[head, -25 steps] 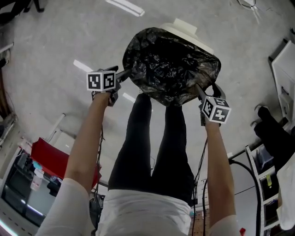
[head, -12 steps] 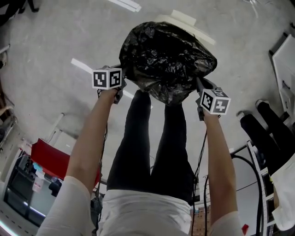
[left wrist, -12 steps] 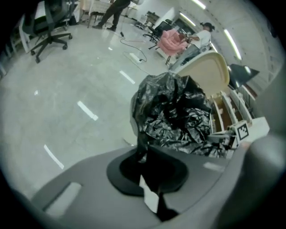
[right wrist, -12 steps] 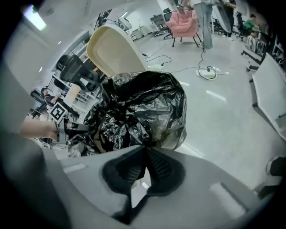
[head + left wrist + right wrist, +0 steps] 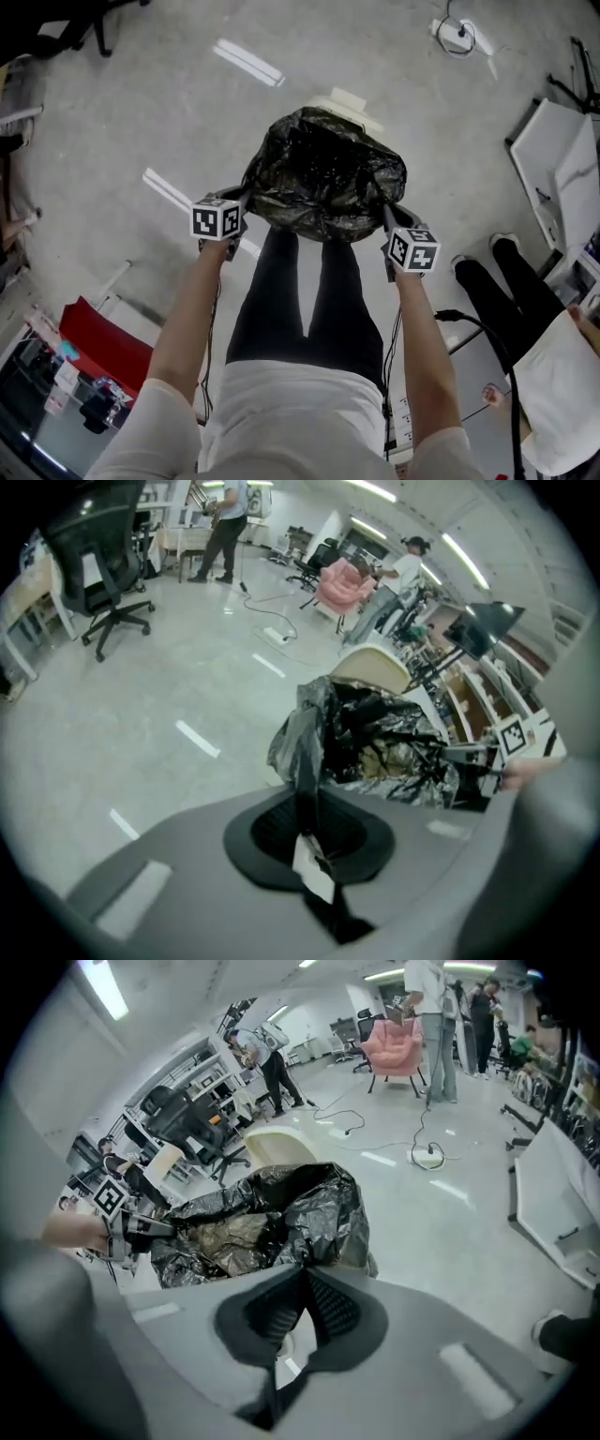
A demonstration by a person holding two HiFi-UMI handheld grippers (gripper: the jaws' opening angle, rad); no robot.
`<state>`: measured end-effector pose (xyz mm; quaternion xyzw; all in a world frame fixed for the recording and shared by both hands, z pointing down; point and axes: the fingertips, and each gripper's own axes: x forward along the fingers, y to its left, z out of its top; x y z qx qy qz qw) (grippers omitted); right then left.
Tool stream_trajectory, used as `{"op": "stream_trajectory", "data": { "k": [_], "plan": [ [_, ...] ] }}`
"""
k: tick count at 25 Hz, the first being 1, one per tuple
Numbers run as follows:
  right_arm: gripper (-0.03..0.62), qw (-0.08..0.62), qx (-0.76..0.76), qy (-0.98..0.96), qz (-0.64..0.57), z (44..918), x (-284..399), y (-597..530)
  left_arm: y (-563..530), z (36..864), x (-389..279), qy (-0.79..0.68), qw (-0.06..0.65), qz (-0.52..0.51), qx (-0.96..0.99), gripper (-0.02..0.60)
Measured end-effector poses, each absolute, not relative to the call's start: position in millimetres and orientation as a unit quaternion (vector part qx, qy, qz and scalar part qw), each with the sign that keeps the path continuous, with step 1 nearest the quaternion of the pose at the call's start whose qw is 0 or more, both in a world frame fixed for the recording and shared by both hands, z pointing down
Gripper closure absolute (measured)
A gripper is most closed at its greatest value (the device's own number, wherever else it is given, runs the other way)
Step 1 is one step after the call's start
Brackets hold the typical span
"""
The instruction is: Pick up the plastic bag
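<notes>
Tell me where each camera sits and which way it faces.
Head view: on the person's head, facing steeply down at the bag; forearms and legs show.
Left gripper view: on the left gripper, facing rightward across the bag; jaws pinch its rim.
Right gripper view: on the right gripper, facing leftward; jaws pinch the rim.
Shared: the bag.

The plastic bag now hangs bunched narrower, the left gripper and right gripper drawn closer together; the cream bin now peeks out at its 12 o'clock.
</notes>
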<state>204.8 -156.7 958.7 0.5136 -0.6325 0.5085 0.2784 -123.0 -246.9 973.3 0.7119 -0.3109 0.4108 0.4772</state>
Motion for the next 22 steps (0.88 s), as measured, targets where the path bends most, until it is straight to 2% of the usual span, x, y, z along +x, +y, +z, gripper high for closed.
{"op": "stream_trajectory", "data": {
  "k": [9, 22],
  "plan": [
    [0.591, 0.246, 0.518, -0.663, 0.482, 842, 215, -157, -227, 841, -102, -0.322, 0.448, 0.387, 0.739, 0.575],
    [0.591, 0.240, 0.486, -0.718, 0.437, 744, 227, -125, -178, 737, -87, -0.344, 0.422, 0.366, 0.755, 0.575]
  ]
}}
